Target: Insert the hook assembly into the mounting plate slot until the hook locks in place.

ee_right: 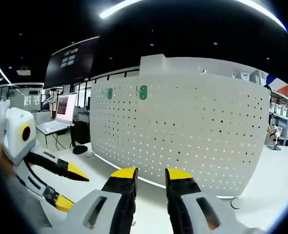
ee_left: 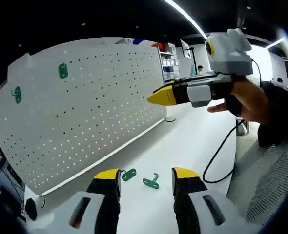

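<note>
A white pegboard (ee_left: 85, 117) stands upright on the white table (ee_left: 193, 141); in the right gripper view it is the pegboard (ee_right: 193, 131) straight ahead. Two green hooks (ee_left: 62, 71) (ee_left: 17, 94) hang near its top edge, seen also as hooks (ee_right: 142, 92) (ee_right: 110, 93). Two more green hooks (ee_left: 129, 174) (ee_left: 152, 182) lie loose on the table just beyond my left gripper (ee_left: 146, 175), which is open and holds nothing. My right gripper (ee_right: 151, 174) is open a little, empty, and faces the board. A hand (ee_left: 246, 100) holds it in the air.
A black cable (ee_left: 222, 151) trails over the table at the right. A laptop (ee_right: 61, 112) and a dark mouse-like object (ee_right: 79, 149) sit past the board's left end. Storage shelves (ee_left: 168, 61) stand far behind. A small black object (ee_left: 30, 208) lies by the board's near corner.
</note>
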`<action>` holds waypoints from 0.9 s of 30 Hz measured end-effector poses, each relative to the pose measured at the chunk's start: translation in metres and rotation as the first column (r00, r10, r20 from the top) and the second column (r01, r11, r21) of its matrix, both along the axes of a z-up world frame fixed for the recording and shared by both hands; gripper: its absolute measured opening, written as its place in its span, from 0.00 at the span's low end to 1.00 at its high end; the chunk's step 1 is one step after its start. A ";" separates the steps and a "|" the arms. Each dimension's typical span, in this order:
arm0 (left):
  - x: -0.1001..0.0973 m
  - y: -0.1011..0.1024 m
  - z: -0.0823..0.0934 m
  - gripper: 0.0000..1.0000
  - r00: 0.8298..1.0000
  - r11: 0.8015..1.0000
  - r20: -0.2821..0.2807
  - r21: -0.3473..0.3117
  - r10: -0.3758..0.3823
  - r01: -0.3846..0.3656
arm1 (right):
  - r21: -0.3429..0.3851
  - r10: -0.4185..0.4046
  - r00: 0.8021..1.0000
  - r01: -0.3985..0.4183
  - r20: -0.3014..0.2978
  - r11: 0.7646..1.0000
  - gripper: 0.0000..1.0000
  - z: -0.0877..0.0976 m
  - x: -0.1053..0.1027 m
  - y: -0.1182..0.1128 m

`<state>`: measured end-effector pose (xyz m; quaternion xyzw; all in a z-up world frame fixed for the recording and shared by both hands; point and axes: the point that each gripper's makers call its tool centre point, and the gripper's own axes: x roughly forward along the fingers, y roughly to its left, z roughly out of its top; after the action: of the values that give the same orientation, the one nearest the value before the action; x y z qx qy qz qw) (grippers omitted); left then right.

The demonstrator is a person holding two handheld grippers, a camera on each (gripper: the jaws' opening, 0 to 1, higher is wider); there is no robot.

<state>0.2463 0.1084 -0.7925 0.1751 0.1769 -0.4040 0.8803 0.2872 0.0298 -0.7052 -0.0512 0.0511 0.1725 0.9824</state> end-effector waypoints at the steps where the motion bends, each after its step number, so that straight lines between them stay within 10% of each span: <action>1: 0.002 -0.003 -0.009 0.42 1.000 1.000 -0.014 0.018 0.001 -0.001 | 0.002 0.002 1.000 -0.002 0.001 1.000 0.20 0.001 0.000 0.000; 13: 0.024 -0.017 -0.077 0.36 0.992 0.988 -0.122 0.154 0.039 -0.020 | 0.016 0.008 1.000 -0.008 -0.002 1.000 0.20 -0.001 0.001 0.002; 27: 0.040 -0.022 -0.100 0.27 0.993 0.976 -0.115 0.218 0.032 -0.006 | 0.013 0.021 1.000 -0.021 -0.010 1.000 0.20 -0.003 0.005 0.006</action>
<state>0.2861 0.0868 -0.8922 0.2442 0.2733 -0.3833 0.8478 0.2925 0.0358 -0.7078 -0.0447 0.0547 0.1832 0.9805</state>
